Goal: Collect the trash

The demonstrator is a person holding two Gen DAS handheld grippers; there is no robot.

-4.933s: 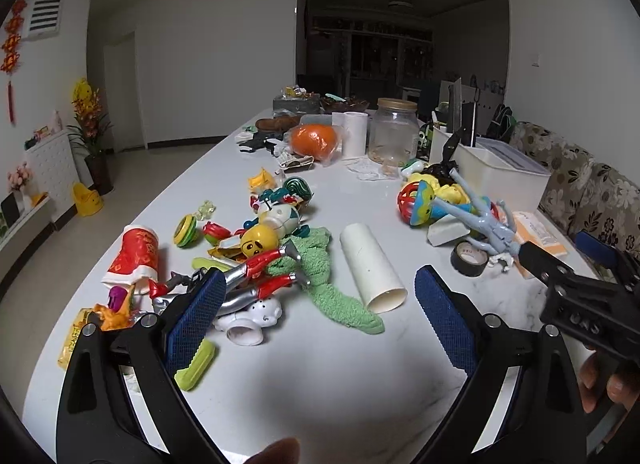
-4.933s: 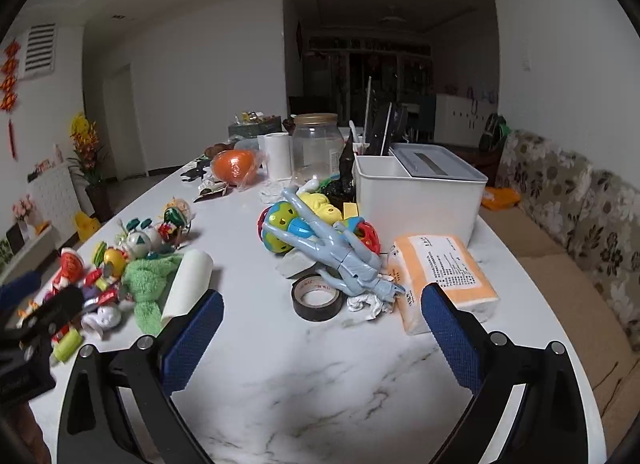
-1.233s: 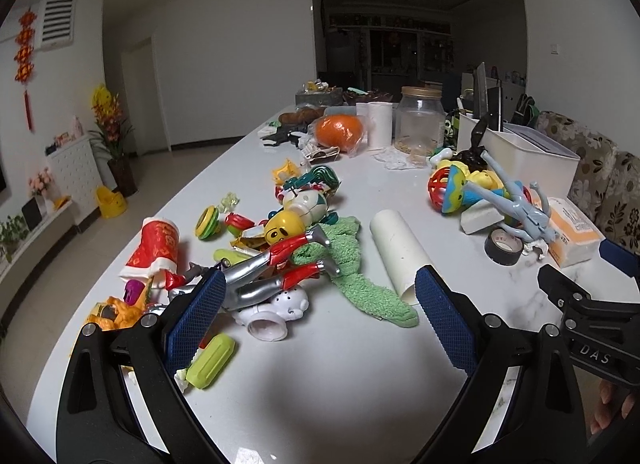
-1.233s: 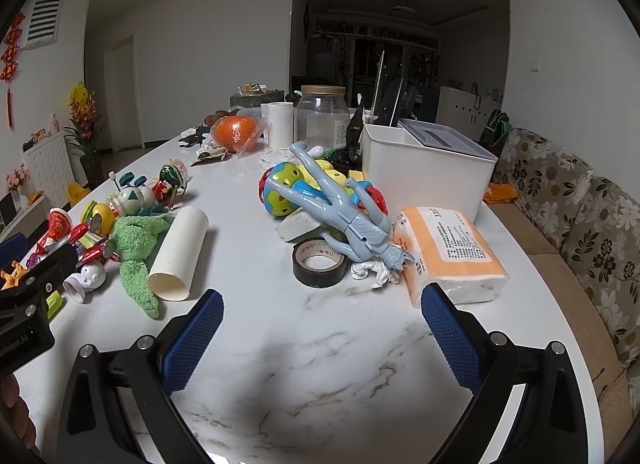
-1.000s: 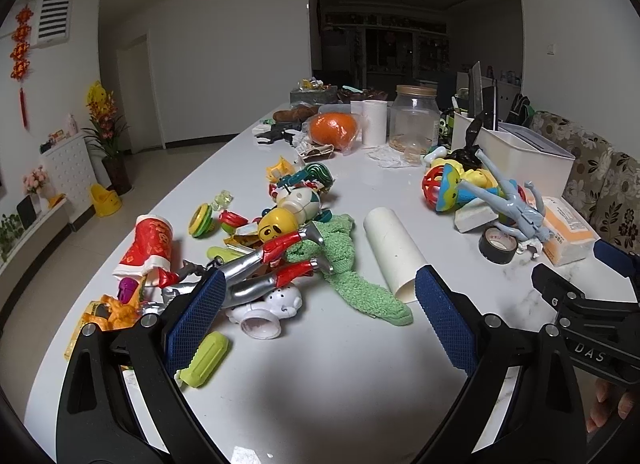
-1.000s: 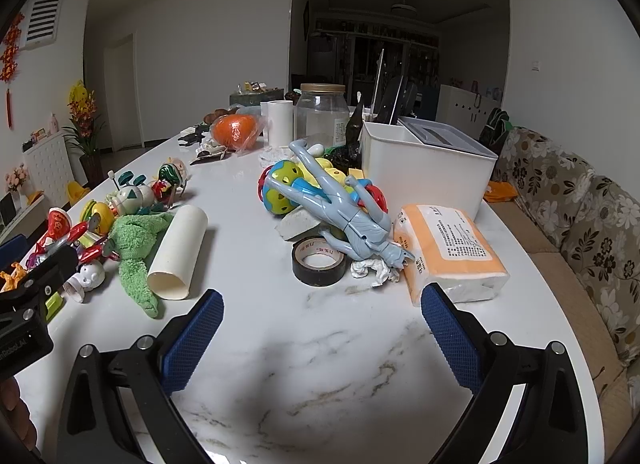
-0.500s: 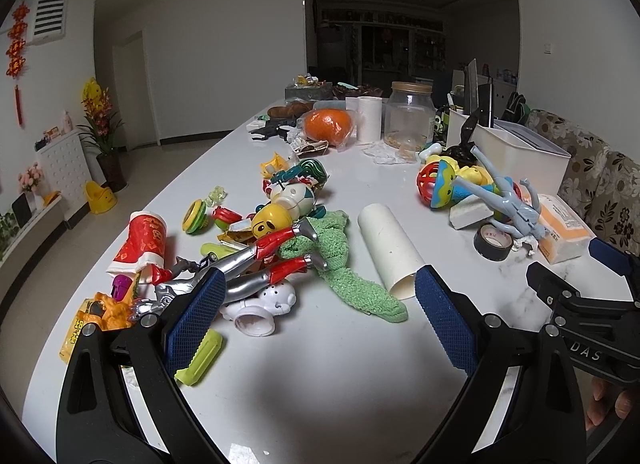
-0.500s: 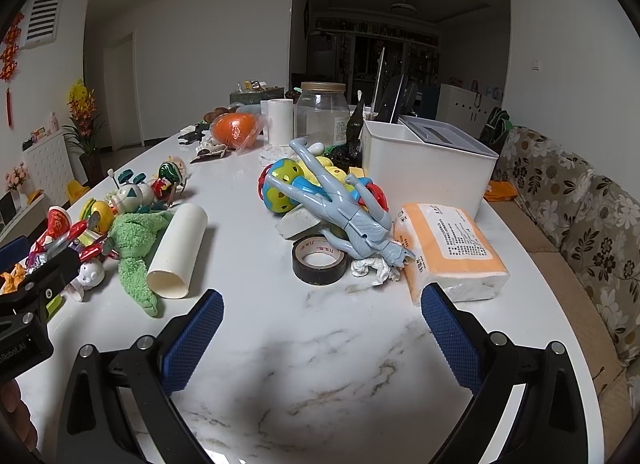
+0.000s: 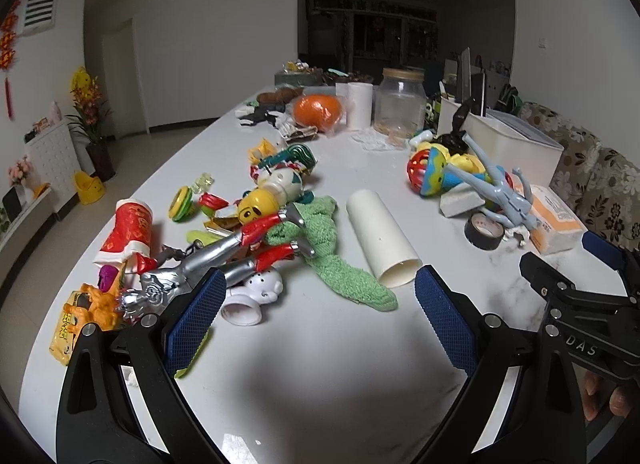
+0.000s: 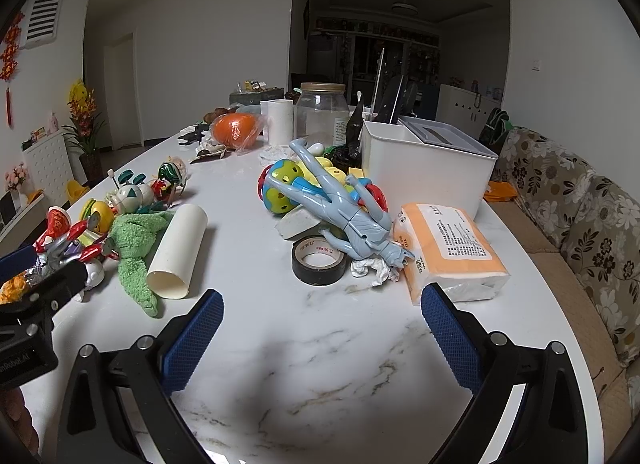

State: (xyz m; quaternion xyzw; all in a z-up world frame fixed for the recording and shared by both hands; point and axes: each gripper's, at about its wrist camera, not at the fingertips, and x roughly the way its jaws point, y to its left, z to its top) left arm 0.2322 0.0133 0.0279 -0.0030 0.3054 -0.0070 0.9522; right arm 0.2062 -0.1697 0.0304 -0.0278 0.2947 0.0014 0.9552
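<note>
My left gripper (image 9: 316, 316) is open and empty above the white marble table (image 9: 320, 364). Ahead of it lie a white paper tube (image 9: 380, 238), a green cloth (image 9: 340, 256) and a red paper cup (image 9: 128, 232) on its side. My right gripper (image 10: 320, 336) is open and empty too. A crumpled white tissue (image 10: 372, 268) lies ahead of it, beside a black tape roll (image 10: 318, 260) and a blue toy figure (image 10: 344, 211). The tube also shows in the right wrist view (image 10: 178, 248).
A white bin (image 10: 424, 171) stands at the right, with an orange tissue pack (image 10: 448, 248) before it. A pile of toys (image 9: 240, 223) covers the left side. A glass jar (image 10: 320, 115), a paper roll (image 10: 280, 121) and a bagged orange (image 10: 234, 129) stand further back. A sofa (image 10: 580, 215) runs along the right.
The left gripper has drifted slightly, so the toys and tube sit a little nearer in its view. The right view is almost unchanged. Both grippers stay open.
</note>
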